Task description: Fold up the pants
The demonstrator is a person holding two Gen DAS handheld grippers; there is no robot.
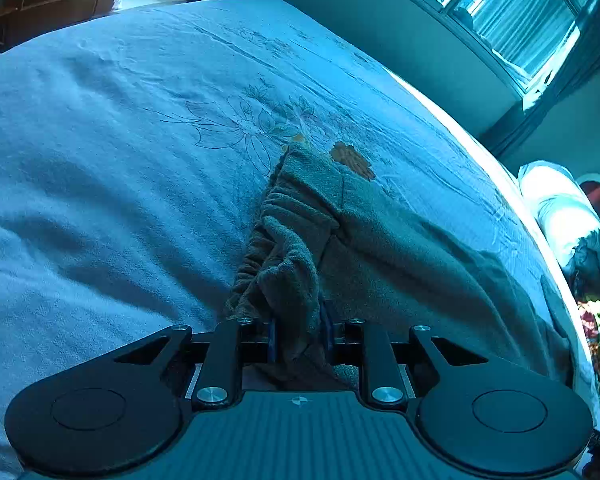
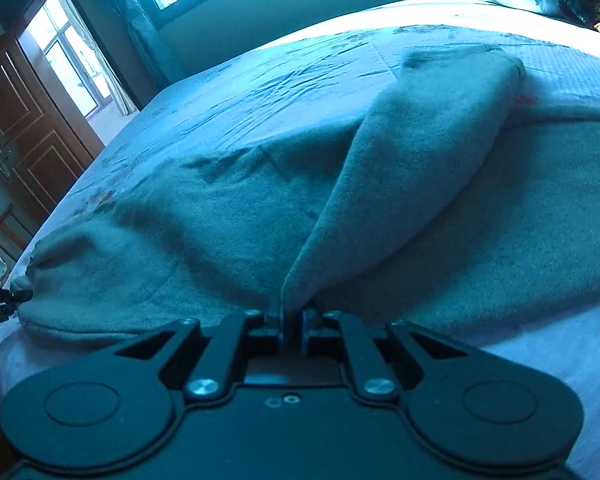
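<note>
Grey fleece pants (image 1: 380, 240) lie on a pale blue bed sheet (image 1: 100, 160). In the left wrist view my left gripper (image 1: 300, 328) is shut on a bunched, gathered end of the pants, which looks like the waistband. The cloth runs away to the right across the bed. In the right wrist view my right gripper (image 2: 294, 328) is shut on a thin edge of the pants (image 2: 400, 168), and a folded flap rises from the jaws toward the upper right. The other gripper (image 2: 0, 300) shows at the left edge, at the far end of the cloth.
The bed sheet (image 2: 260, 72) carries a flower print (image 1: 240, 128). A window with curtains (image 1: 512, 12) stands beyond the bed. A wooden door (image 2: 16, 128) is at the left. Pillows and bundled cloth (image 1: 564, 216) lie past the bed's right edge.
</note>
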